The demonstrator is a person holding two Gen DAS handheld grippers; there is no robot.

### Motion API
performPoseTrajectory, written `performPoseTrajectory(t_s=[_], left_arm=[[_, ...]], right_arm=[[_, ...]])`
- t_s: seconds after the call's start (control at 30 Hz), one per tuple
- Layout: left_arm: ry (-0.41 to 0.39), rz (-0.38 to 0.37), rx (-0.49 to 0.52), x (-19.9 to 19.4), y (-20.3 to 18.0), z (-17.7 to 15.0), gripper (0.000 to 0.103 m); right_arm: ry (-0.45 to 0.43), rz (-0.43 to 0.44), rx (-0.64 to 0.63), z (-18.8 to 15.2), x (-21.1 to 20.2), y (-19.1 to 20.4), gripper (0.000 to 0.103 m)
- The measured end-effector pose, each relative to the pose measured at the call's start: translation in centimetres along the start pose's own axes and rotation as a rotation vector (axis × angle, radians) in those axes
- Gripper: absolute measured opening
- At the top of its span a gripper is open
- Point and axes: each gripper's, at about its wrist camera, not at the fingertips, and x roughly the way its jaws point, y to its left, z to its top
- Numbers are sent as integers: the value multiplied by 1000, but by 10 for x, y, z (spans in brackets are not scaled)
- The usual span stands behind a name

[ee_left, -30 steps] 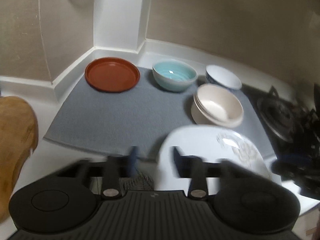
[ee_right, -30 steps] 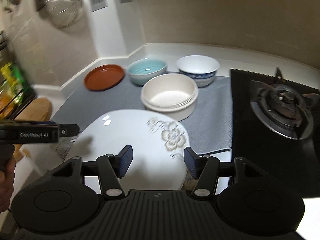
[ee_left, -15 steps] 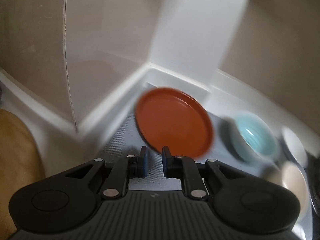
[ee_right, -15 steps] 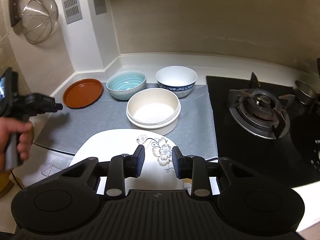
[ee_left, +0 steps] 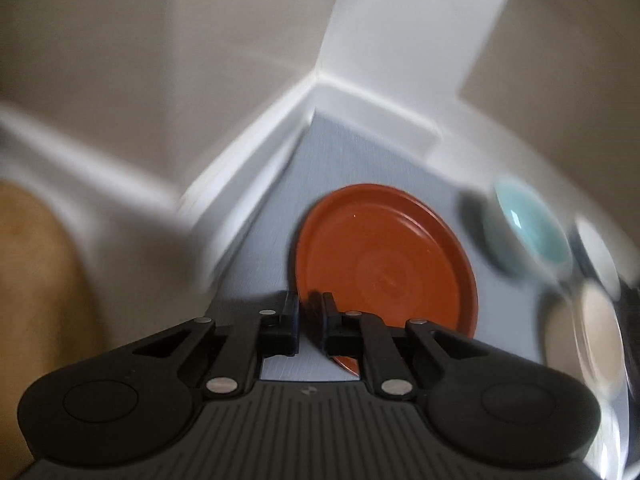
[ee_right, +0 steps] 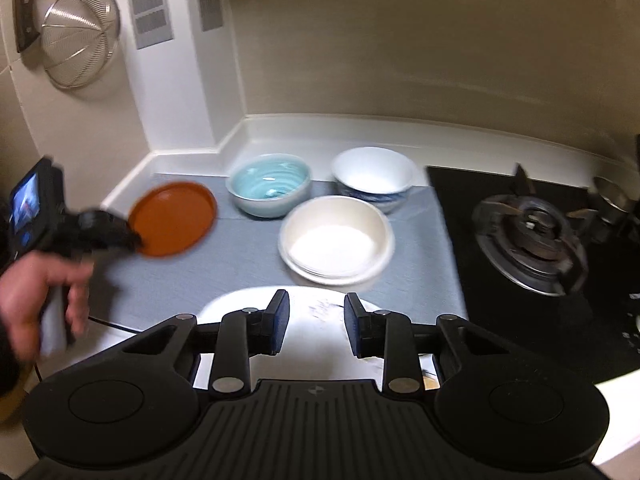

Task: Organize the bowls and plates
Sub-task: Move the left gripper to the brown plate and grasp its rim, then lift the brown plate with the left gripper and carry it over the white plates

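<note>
Terracotta plate (ee_right: 173, 219) now lifted off the mat, its rim pinched in the closing left gripper (ee_left: 310, 322).

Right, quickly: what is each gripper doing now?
Left gripper: jaws closing on the orange plate rim.
Right gripper: open, holding nothing.

Beige walls (ee_right: 400, 60) meet a white corner column (ee_right: 176, 80) above the countertop (ee_right: 360, 130).
</note>
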Motion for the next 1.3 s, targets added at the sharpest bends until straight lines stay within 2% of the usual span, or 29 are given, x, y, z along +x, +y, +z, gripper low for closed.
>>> performPoseTrajectory(t_s=[0.13,0.23,0.3,0.43,0.53,0.73,1.13,1.3], left_arm=[[43,-32,93,-38,21,-32,11],[12,-33,127,-55,33,-47,22],[-14,-20,126,-61,41,-48,23],[-34,-43,71,-62,52,-41,24],[-42,-57,83,-61,51,-38,24],[-22,-94,123,-49,39,-35,24],[-7,-91,172,-36,32,-39,19],[0,-90,176,-34,34,-41,16]], right_arm=[[34,68,-27,10,18,28,32],[56,129,-93,21,26,49,32],[66,152,-134,26,35,61,32],[112,210,-138,33,58,83,32],[146,238,-166,34,78,101,32],[241,222,-156,29,115,117,32],[324,176,-164,22,151,128,31],[337,165,-173,17,159,133,24]])
